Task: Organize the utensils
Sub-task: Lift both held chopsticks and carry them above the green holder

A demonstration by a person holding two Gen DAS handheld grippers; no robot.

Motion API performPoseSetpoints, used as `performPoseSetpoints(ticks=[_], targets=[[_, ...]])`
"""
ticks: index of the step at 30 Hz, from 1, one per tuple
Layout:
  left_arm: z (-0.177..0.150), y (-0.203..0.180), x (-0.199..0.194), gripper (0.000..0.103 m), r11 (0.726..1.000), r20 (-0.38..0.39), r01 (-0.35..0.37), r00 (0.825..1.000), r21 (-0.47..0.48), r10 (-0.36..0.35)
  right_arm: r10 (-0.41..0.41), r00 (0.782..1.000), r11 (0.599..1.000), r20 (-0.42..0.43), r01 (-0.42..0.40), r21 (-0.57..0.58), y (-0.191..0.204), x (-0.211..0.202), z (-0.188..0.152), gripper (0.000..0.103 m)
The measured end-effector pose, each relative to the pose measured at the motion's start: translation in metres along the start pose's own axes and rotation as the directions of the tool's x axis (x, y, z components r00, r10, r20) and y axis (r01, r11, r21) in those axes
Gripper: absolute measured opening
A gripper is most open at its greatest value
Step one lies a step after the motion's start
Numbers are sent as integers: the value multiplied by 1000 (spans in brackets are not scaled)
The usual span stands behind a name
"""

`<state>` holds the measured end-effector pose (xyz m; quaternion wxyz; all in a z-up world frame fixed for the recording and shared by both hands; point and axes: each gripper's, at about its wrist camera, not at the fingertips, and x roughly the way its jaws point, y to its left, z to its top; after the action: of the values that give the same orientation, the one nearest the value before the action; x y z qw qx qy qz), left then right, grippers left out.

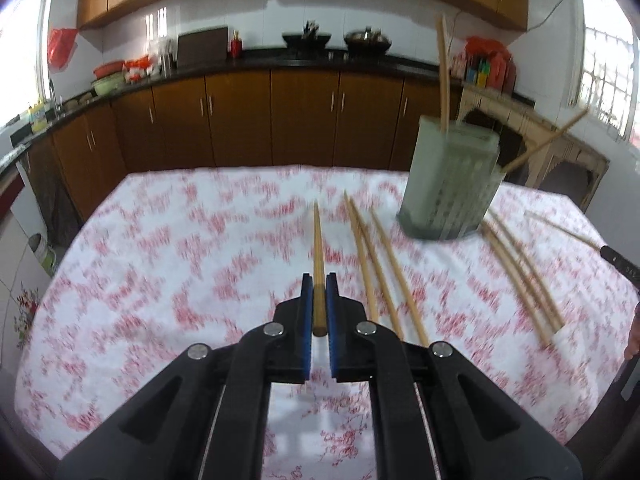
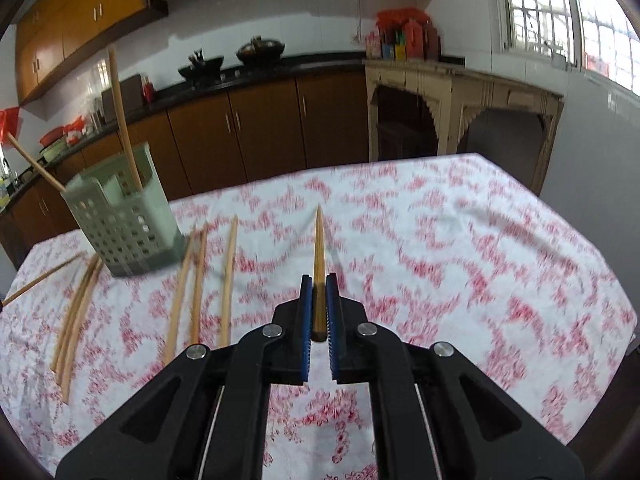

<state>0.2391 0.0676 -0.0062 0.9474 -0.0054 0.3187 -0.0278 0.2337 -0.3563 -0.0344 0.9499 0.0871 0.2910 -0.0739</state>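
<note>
My left gripper (image 1: 319, 280) is shut on a wooden chopstick (image 1: 318, 248) that points forward above the table. My right gripper (image 2: 319, 280) is shut on another wooden chopstick (image 2: 319, 240), also pointing forward. A pale green perforated utensil holder (image 1: 452, 180) stands on the table with two chopsticks in it; it also shows in the right wrist view (image 2: 124, 220). Several loose chopsticks (image 1: 380, 268) lie on the cloth left and right of the holder, also in the right wrist view (image 2: 200, 280).
The table carries a white cloth with red flowers (image 1: 180, 272). Brown kitchen cabinets (image 1: 240, 120) and a counter with pots run behind it. A cream wooden side table (image 2: 460, 112) stands at the right by a window.
</note>
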Motion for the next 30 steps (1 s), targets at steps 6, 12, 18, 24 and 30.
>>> performPoseSetpoints(ticks=[6,12,18,24,30], targets=[[28,-2,-27,8,1000,107,21,994,6,-21,26,996,1000,86,-27,8,2,-20,22,7],[51,-3,-43,7,999,173,41,984,-2,-40,44,988,999,145,-46,10,5,-33,41,7],[73,-9,-53,7,999,221,52,974,-3,-50,76,981,996,181,-81,22,10,-40,58,7],[86,-11,-57,7,998,242,58,969,-9,-54,99,975,995,198,-104,14,19,-45,68,7],[91,-14,-64,7,998,242,68,968,1,-66,144,973,988,182,-150,23,23,-56,75,7]])
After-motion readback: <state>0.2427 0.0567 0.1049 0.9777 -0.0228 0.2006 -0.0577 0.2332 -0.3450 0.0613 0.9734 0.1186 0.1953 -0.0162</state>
